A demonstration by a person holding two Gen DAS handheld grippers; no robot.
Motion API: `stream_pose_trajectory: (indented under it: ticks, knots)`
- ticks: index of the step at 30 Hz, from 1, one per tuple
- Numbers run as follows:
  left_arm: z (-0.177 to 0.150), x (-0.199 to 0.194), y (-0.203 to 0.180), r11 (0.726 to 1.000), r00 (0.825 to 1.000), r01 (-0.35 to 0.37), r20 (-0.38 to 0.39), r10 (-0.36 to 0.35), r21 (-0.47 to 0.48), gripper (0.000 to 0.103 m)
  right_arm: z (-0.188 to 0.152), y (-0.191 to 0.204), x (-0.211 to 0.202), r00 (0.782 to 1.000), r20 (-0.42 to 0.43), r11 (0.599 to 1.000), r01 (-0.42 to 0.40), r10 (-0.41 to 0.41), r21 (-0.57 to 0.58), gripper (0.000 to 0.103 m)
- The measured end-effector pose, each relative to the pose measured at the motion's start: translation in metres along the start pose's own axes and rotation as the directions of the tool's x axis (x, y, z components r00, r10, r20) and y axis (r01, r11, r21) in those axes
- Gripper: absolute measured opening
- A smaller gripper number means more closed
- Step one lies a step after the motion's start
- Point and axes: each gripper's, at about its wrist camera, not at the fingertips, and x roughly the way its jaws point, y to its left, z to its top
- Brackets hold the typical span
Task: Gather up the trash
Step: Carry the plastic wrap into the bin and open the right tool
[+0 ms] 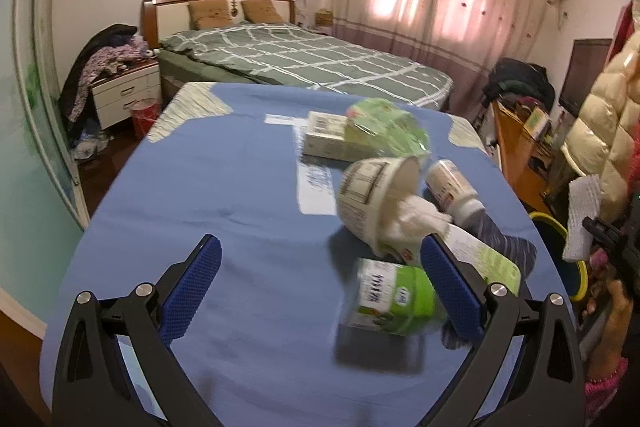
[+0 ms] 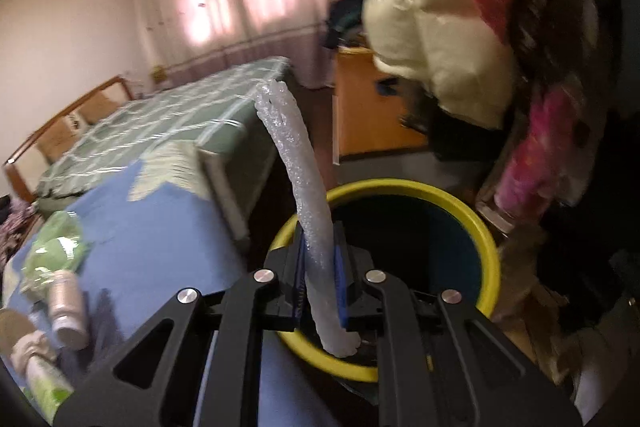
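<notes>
In the right wrist view my right gripper is shut on a white foam sheet that sticks up and forward from the pads. It hangs over the yellow-rimmed bin beside the table. The left wrist view shows my left gripper open above the blue tablecloth, fingers on either side of a green-and-white carton. Beyond it lie a tipped paper cup with a crumpled tissue, a small bottle, a box and a green plastic wrapper. At the right edge the foam sheet shows over the bin.
A bed with a green checked cover stands behind the table. A wooden cabinet and a cream padded coat stand on the right, close to the bin. A nightstand piled with clothes is at the left.
</notes>
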Motion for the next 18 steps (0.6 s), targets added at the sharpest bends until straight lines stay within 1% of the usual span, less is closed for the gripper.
stream_pose_trajectory:
  ticks: [4,5,6,7,8,10,11,13,15,17,18]
  knots:
    - [-0.005,0.004,-0.011,0.999,0.999,0.026,-0.021,-0.025,0.024,0.098,-0.001,-0.009,0.005,1.0,-0.02,0.999,0.023,-0.022,0.037,0.014]
    - [-0.006,0.005,-0.013,0.999,0.999,0.035,-0.026,-0.034,0.029,0.098,-0.001,-0.01,0.007,0.999,-0.025,0.999,0.028,-0.027,0.046,0.017]
    - [-0.008,0.006,-0.016,0.999,0.999,0.043,-0.031,-0.042,0.033,0.098,-0.003,-0.01,0.003,0.999,-0.027,0.998,0.033,-0.031,0.054,0.023]
    - [-0.01,0.007,-0.018,0.998,0.998,0.051,-0.036,-0.05,0.037,0.098,-0.004,-0.012,0.002,0.999,-0.024,0.997,0.041,-0.039,0.061,0.038]
    - [-0.01,0.008,-0.019,0.997,0.997,0.061,-0.041,-0.059,0.04,0.098,-0.004,-0.01,-0.001,0.999,-0.018,0.997,0.044,-0.043,0.066,0.046]
    - [-0.014,0.009,-0.024,0.995,0.996,0.08,-0.053,-0.078,0.053,0.098,-0.005,-0.008,-0.005,0.999,-0.001,0.997,0.051,-0.051,0.06,0.049]
    - [-0.016,0.01,-0.027,0.994,0.995,0.088,-0.058,-0.085,0.06,0.098,-0.004,-0.006,-0.006,0.998,0.008,0.997,0.058,-0.058,0.049,0.056]
    - [-0.02,0.011,-0.031,0.993,0.993,0.099,-0.064,-0.095,0.068,0.098,-0.004,0.0,-0.01,0.997,0.023,0.997,0.067,-0.068,0.027,0.063]
    - [-0.024,0.015,-0.035,0.991,0.991,0.111,-0.077,-0.105,0.074,0.098,-0.004,0.005,-0.015,0.996,0.044,0.997,0.077,-0.077,0.001,0.065]
    - [-0.027,0.018,-0.037,0.99,0.99,0.113,-0.089,-0.106,0.078,0.098,-0.005,0.009,-0.018,0.995,0.062,0.996,0.084,-0.083,-0.017,0.071]
    - [-0.029,0.019,-0.037,0.99,0.99,0.113,-0.093,-0.105,0.081,0.098,-0.004,0.01,-0.019,0.994,0.067,0.996,0.086,-0.084,-0.022,0.072]
